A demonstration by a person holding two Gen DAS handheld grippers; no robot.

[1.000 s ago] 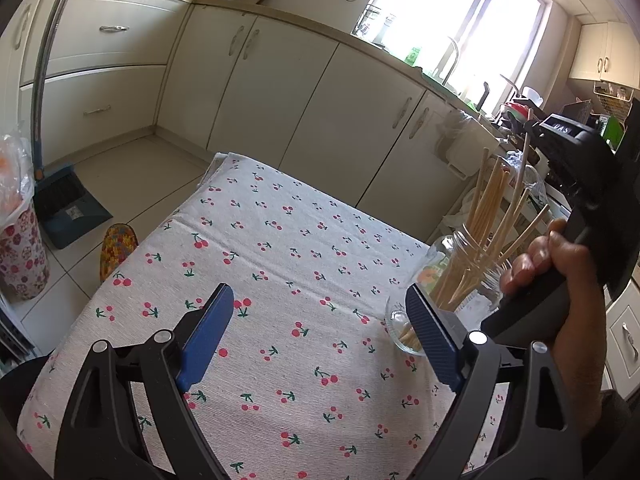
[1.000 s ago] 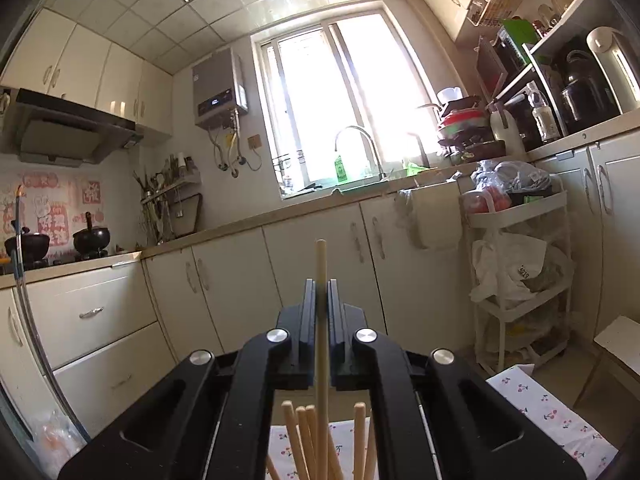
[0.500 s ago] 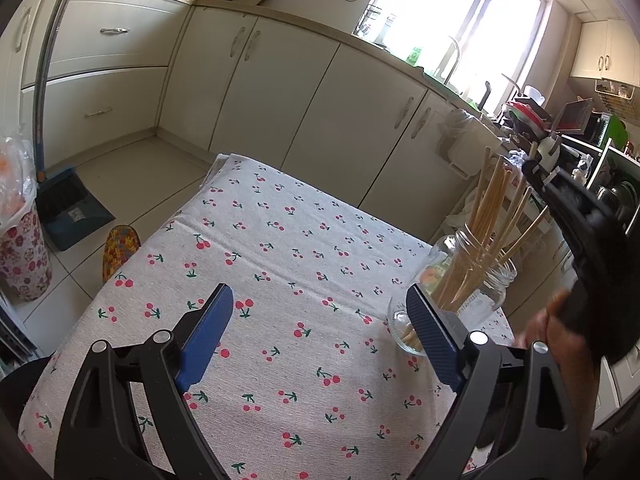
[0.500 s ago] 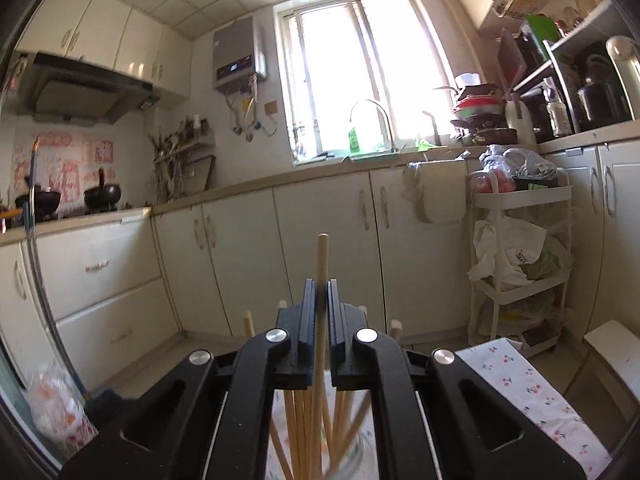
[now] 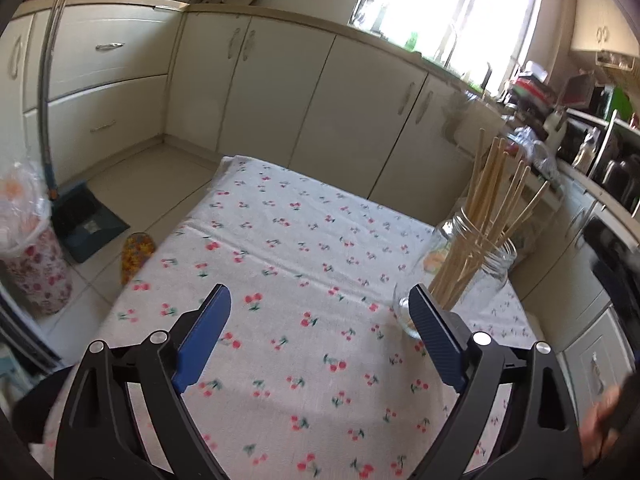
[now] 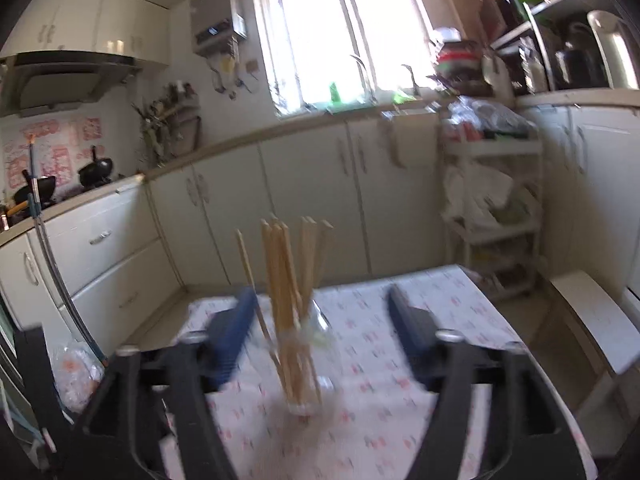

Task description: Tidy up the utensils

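Observation:
A clear glass jar (image 5: 476,268) stands on the cherry-print tablecloth (image 5: 288,280) at the table's right side, holding several wooden chopsticks (image 5: 492,200) upright. It also shows blurred in the right wrist view (image 6: 304,364), with the chopsticks (image 6: 288,280) fanning up. My left gripper (image 5: 320,332) is open and empty, low over the cloth, its right finger just in front of the jar. My right gripper (image 6: 320,332) is open and empty, back from the jar, which shows between its fingers.
Cream kitchen cabinets (image 5: 280,80) run behind the table. A dustpan (image 5: 84,220) and a lined bin (image 5: 32,264) stand on the floor at left. A white trolley (image 6: 492,208) stands at right. The table's far edge (image 5: 320,184) is near.
My right gripper opened, let go of the chopstick into the jar, and pulled back and down. My left gripper stayed open and barely moved.

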